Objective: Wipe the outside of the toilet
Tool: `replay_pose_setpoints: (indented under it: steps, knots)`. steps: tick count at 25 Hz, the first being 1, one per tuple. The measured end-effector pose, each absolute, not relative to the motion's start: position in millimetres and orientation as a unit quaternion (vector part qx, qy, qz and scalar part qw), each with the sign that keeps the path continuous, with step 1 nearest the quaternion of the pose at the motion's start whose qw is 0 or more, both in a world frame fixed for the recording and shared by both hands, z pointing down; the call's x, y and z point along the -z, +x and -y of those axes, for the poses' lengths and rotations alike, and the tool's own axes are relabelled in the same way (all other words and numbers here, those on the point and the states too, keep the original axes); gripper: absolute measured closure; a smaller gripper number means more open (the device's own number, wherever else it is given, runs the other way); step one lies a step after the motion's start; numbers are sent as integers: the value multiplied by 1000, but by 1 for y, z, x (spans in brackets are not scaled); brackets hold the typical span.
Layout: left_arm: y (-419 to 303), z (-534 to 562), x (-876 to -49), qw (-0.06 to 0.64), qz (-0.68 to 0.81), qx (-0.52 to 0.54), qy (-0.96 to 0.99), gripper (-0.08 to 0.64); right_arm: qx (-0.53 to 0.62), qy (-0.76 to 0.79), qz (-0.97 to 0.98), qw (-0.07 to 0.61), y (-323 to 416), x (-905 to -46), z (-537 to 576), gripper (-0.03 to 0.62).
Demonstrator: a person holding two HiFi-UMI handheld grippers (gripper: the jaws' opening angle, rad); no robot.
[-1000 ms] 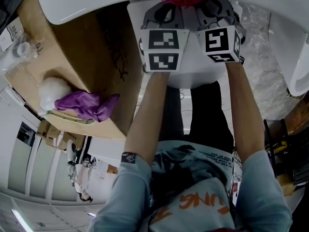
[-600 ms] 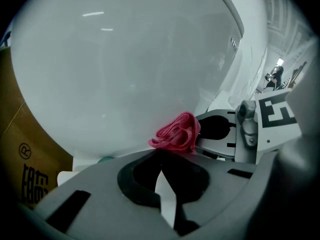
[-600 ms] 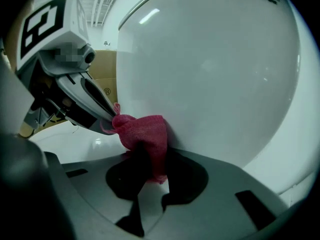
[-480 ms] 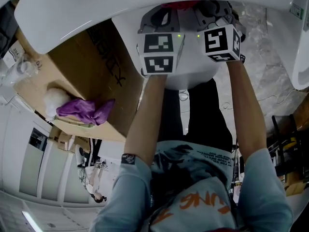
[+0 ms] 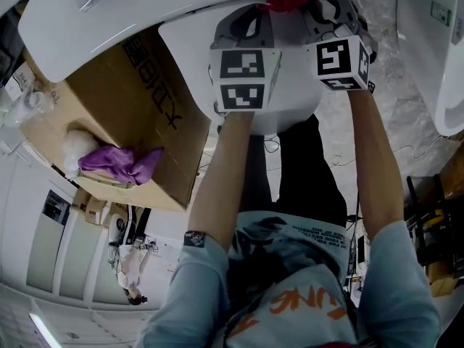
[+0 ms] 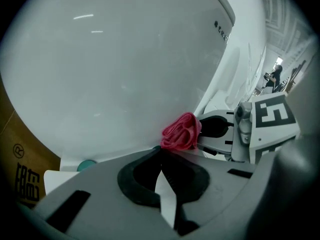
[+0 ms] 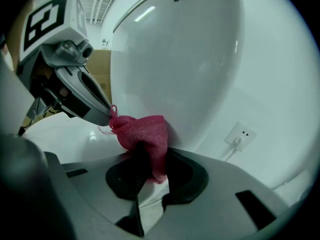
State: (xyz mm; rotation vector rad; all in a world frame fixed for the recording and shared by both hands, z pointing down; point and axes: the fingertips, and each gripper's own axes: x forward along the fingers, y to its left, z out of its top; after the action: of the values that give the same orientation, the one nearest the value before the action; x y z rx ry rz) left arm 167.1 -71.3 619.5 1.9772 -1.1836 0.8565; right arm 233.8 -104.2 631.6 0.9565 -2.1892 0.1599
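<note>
Toilet (image 7: 195, 54) stands beside a box (image 5: 138, 114), with a red cloth (image 7: 142, 131) pressed on its outer bowl. Right tongs (image 7: 145, 159) clamp the cloth; left tongs (image 6: 161, 151) pinch its corner. Wiping seems underway, with most of the surface left.

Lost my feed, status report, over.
Left gripper, right gripper both shut on crumpled pink mesh cloth. Cloth against white ceramic toilet. Brown cardboard box beside it, not blocking.

2 pale-blue sleeves (image 5: 185, 296), orange-lettered shirt (image 5: 290, 263)
</note>
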Motion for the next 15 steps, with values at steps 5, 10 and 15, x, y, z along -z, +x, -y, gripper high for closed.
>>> replay_pose_setpoints:
  steps: [5, 10, 15]
  knots:
    - [170, 63, -606, 327, 463, -316, 761, 534, -63, 393, 828, 394, 258, -633, 104, 508]
    - [169, 41, -591, 323, 456, -308, 770, 534, -97, 442, 787, 418, 295, -630, 86, 506]
    - [166, 22, -578, 316, 443, -289, 788, 535, -132, 503, 767, 375, 308, -598, 52, 506]
